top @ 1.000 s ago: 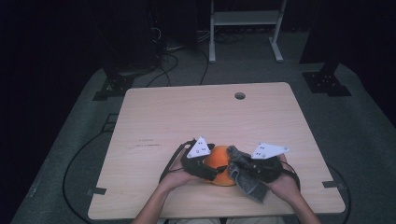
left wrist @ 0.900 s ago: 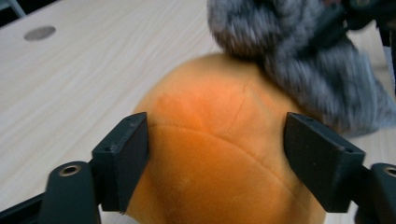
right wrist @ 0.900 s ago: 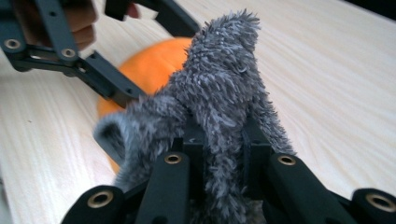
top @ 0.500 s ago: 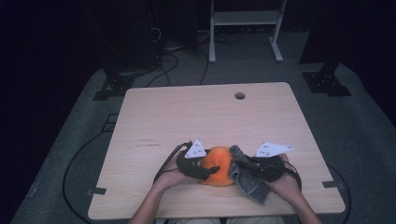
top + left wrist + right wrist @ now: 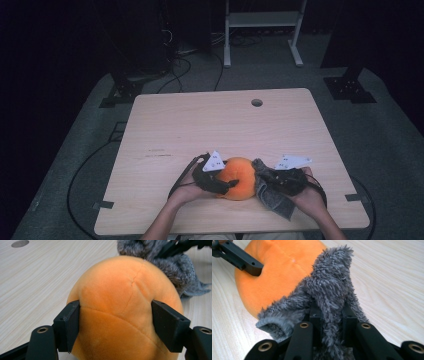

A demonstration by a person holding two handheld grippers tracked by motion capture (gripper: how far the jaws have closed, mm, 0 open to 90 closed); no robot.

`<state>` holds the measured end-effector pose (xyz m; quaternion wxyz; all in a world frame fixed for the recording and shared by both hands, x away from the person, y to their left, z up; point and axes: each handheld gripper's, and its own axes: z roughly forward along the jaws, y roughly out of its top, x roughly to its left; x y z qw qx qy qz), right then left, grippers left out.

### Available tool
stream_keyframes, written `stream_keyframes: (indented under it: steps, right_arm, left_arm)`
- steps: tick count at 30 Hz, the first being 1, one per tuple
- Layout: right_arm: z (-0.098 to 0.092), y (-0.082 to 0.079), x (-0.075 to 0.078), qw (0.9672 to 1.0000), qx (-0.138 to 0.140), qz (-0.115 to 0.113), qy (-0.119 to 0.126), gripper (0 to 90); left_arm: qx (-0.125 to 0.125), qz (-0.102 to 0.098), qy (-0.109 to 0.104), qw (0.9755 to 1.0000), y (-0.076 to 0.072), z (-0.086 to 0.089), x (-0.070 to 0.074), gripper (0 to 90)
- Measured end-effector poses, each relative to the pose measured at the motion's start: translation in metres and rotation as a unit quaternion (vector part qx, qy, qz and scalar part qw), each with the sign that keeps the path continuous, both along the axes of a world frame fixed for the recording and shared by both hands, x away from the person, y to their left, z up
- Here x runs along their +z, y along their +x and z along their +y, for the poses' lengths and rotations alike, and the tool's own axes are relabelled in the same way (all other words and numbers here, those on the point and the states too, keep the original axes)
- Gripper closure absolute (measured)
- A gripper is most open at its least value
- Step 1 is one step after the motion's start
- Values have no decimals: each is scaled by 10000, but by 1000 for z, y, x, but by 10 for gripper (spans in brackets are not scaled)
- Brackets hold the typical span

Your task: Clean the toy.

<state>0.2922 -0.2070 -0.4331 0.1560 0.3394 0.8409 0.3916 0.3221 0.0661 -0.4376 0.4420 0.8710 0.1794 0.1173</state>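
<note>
A wooden table (image 5: 200, 125) bears an orange plush ball (image 5: 239, 178) and, seemingly, a grey cloth (image 5: 272, 197).

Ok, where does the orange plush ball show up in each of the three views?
High view: orange plush ball near the table's front edge, between both hands.
Left gripper view: ball at centre, squeezed between the black jaws.
Right gripper view: ball upper left, behind the grey fuzzy cloth.
Shared landmark: the grey fuzzy cloth lying against it.

hidden: orange plush ball (image 5: 125, 315) base cut off | grey cloth (image 5: 329, 297) lower end behind gripper
</note>
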Motion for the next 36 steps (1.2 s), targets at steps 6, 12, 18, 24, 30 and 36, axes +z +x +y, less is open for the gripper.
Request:
stream_keyframes:
  steps: [6, 12, 18, 24, 30, 36]
  right_arm:
    - [6, 1, -1, 9999, 103, 28, 95, 753]
    - [1, 3, 1, 9998, 18, 60, 166, 757]
    - [-6, 2, 14, 9991, -195, -288, 249, 760]
    - [-4, 11, -4, 9997, -152, -3, 166, 758]
    - [-12, 14, -7, 9994, -304, 156, 65, 756]
    - [2, 6, 13, 9987, 26, -115, 496, 755]
  left_arm:
    - [102, 224, -207, 9995, 5, 0, 3, 121]
    - [50, -193, -329, 9993, -1, -4, 6, 300]
    - [81, -428, -298, 9986, 1, -10, 4, 236]
    - [346, -104, -418, 9985, 6, -4, 3, 228]
    - [207, -164, -221, 9994, 3, 1, -4, 317]
    - [-28, -189, -109, 9998, 0, -1, -3, 339]
